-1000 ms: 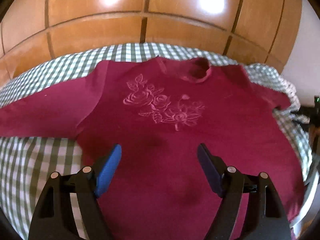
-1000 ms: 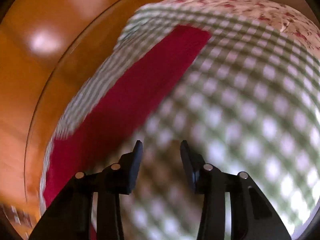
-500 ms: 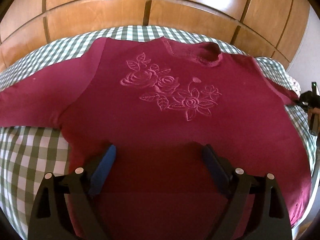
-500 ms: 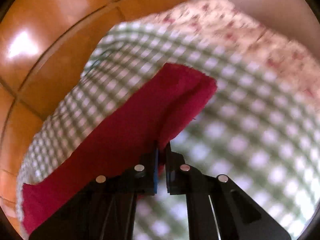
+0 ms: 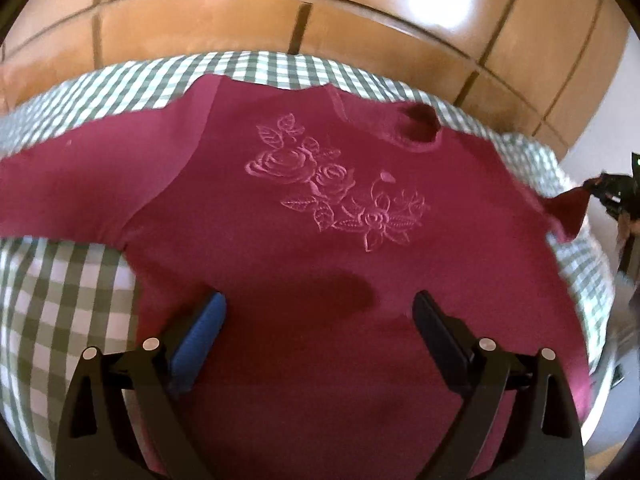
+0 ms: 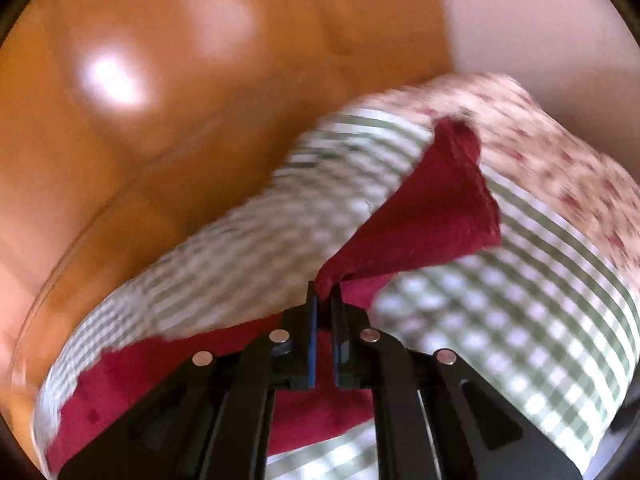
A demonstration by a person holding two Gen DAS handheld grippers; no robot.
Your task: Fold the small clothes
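A dark red long-sleeved shirt (image 5: pixel 320 248) with an embossed rose design lies face up on a green-and-white checked cloth (image 5: pixel 60 280), neck hole at the far side. My left gripper (image 5: pixel 318 316) is open and empty, hovering over the shirt's lower body. My right gripper (image 6: pixel 324 300) is shut on the shirt's right sleeve (image 6: pixel 432 216) and holds it lifted off the cloth; the sleeve end hangs beyond the jaws. The right gripper also shows at the far right of the left wrist view (image 5: pixel 612 196), with the sleeve pulled up towards it.
A glossy wooden panelled wall (image 5: pixel 320 20) stands behind the table. A floral fabric (image 6: pixel 560 152) lies at the far end of the checked cloth (image 6: pixel 520 320). The table edge drops off at the right (image 5: pixel 600 320).
My right gripper closed on the sleeve and has lifted it up off the cloth. My left gripper stayed open and shifted slightly over the shirt.
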